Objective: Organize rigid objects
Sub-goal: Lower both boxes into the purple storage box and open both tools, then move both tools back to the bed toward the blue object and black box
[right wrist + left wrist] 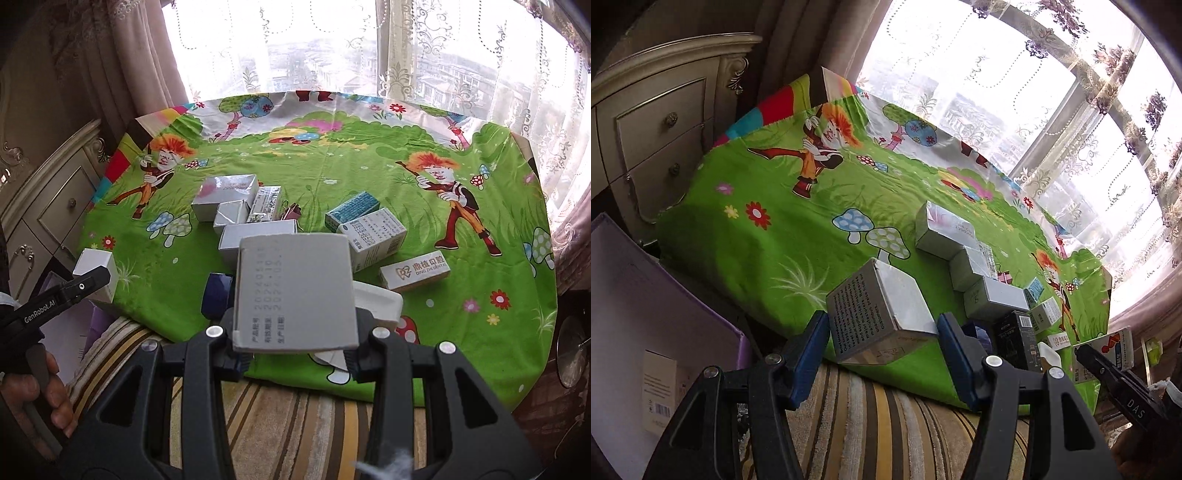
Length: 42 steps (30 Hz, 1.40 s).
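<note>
In the left wrist view my left gripper (884, 320) is shut on a silver cube box (886, 302) with dark print on one side, held above the near edge of the green cartoon cloth (757, 258). In the right wrist view my right gripper (297, 317) is shut on a flat grey box (295, 288) with faint stamped dates, also over the cloth's near edge. The right wrist view catches the left gripper (96, 280) at the far left, a hand on its handle. Several silver boxes (229, 195) lie in a cluster mid-cloth.
A purple open box (646, 295) stands left of the cloth, by a cream drawer cabinet (657, 129). Medicine boxes (373, 236), a dental box (415, 273), a dark blue box (218, 295) and a white tray (380, 302) lie on the cloth. A striped rug (295, 413) lies below; a curtained window is behind.
</note>
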Tool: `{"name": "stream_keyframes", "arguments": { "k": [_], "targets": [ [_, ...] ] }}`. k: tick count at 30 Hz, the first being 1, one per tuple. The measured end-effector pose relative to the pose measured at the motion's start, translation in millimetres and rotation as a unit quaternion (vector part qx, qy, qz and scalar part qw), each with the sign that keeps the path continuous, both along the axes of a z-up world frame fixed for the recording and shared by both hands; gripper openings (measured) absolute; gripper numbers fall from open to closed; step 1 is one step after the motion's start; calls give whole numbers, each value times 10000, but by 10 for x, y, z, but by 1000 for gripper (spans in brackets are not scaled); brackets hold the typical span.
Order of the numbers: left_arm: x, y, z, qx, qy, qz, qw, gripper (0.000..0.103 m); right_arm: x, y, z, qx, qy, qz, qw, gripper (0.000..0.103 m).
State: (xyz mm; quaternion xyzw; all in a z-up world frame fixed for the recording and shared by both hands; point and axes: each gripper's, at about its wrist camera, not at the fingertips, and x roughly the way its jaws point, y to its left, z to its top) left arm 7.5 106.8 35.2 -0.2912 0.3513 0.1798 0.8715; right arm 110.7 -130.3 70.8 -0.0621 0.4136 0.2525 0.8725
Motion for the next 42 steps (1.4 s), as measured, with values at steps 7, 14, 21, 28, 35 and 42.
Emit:
{"name": "stream_keyframes", "arguments": {
  "k": [7, 14, 21, 28, 35, 42],
  "targets": [
    [-571, 535, -82, -424, -161, 1159, 9922, 61, -350, 672, 9, -12, 158, 858, 9962, 44],
    [-1114, 935, -167, -748, -394, 2187, 9721, 61, -748, 1338, -37, -87, 316, 1753, 9840, 44],
    [-1470, 1178, -283, -911, -452, 2744, 9562, 61, -1141, 1953, -118, -265, 314, 2654, 9633, 44],
    [-1713, 1355, -393, -1040, -433, 3155, 9422, 61, -1451, 2476, -235, -409, 318, 3489, 9357, 44],
    [-1787, 1462, -497, -1073, -280, 3284, 9380, 70, -1627, 2716, -421, -626, 372, 4067, 9106, 71],
    [-1634, 1399, -430, -839, -390, 3053, 9477, 71, -1426, 2538, -353, -490, 343, 3710, 9267, 75]
  ]
}}
